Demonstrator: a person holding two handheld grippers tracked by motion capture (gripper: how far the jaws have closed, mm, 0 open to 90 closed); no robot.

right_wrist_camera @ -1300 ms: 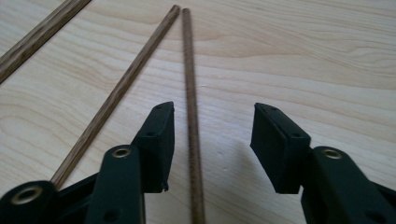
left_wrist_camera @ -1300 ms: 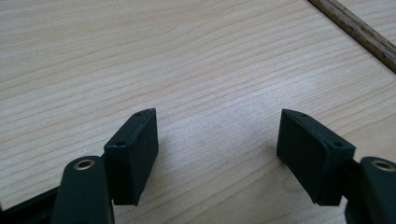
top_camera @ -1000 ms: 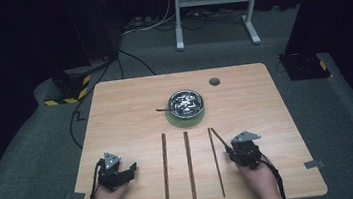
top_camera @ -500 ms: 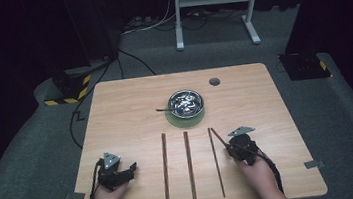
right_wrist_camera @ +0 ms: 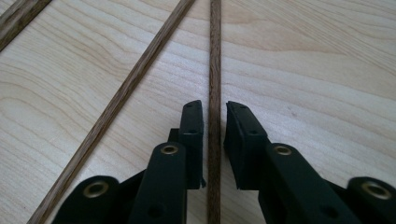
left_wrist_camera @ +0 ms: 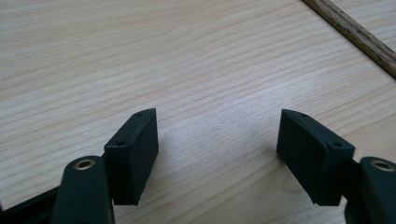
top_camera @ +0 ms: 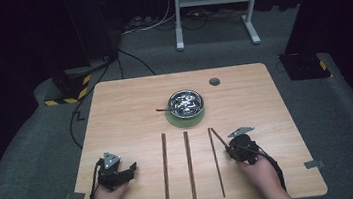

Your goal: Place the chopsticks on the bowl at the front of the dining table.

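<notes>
Three long brown wooden sticks (top_camera: 189,166) lie side by side on the wooden table (top_camera: 265,99), in front of a metal bowl (top_camera: 186,103). A fourth stick (top_camera: 219,137) lies slanted beside the rightmost one. It runs between the jaws of my right gripper (top_camera: 227,146). In the right gripper view this stick (right_wrist_camera: 215,56) passes between the pads, with a thin strip of table on each side. These jaws (right_wrist_camera: 215,116) have been closing within the last second. My left gripper (top_camera: 133,169) rests at the front left, open (left_wrist_camera: 217,130) over bare wood. A stick (left_wrist_camera: 355,32) crosses the left gripper view's top right corner.
The bowl stands on a round green mat (top_camera: 187,121) and holds shiny items, with a dark handle (top_camera: 161,110) sticking out to the left. A small round grommet (top_camera: 214,81) sits at the back right. Around the table are grey carpet and cables.
The right gripper has edged slightly left and away from the table's front, along the slanted stick. The left gripper and the three parallel sticks have not moved.
</notes>
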